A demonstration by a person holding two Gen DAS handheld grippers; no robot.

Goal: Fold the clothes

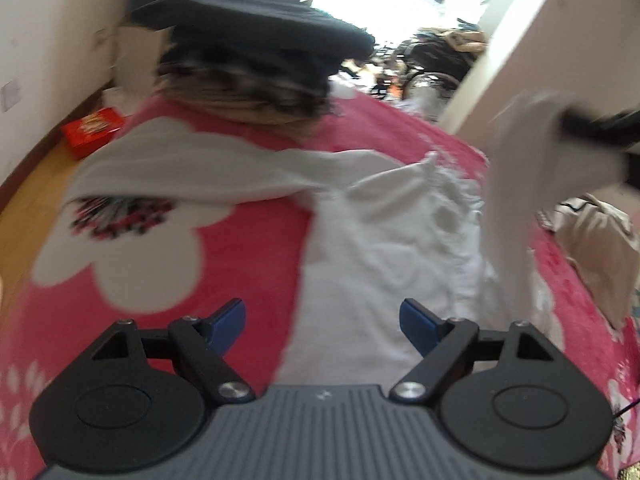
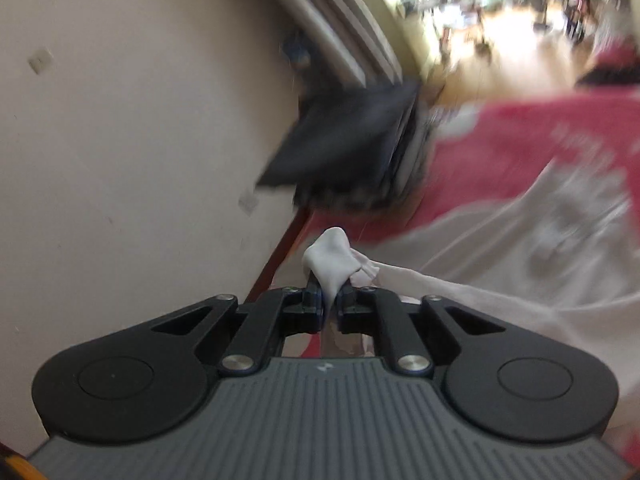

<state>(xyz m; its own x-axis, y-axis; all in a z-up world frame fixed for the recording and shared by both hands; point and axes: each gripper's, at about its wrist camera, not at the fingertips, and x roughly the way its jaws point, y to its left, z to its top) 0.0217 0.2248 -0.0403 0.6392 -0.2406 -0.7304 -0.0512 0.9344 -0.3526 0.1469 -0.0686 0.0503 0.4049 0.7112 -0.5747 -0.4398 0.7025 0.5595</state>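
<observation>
Right wrist view: the right gripper (image 2: 329,300) is clamped on a bunched corner of the crumpled white cotton garment (image 2: 520,248), a tuft of cloth poking out above its closed black jaws while the rest trails off taut to the right across the pink fleece blanket with large white flower shapes (image 2: 500,136). The garment lies spread on that blanket, just in front of the tall stack of folded dark clothes (image 2: 352,148) at the blanket's far end. The step in hand looks like carrying one edge of the garment over to make a fold; to do it well, the pinched corner should travel level and stay taut, landing square on the opposite edge, and the free gripper should pin or take a second corner so the body does not drag toward the stack. In the left wrist view the left gripper (image 1: 322,326) stands wide apart with nothing between its blue-padded fingertips (image 1: 416,320), poised over the near end of the garment (image 1: 380,248). Only this view shows the lifted cloth hanging in a blurred white strip from the other tool at the right edge, the wrinkles across the body, a red box (image 1: 93,131) on the wooden floor beside the blanket, and a beige cloth (image 1: 596,248) at the blanket's right side. The right wrist view alone shows the grip itself.
</observation>
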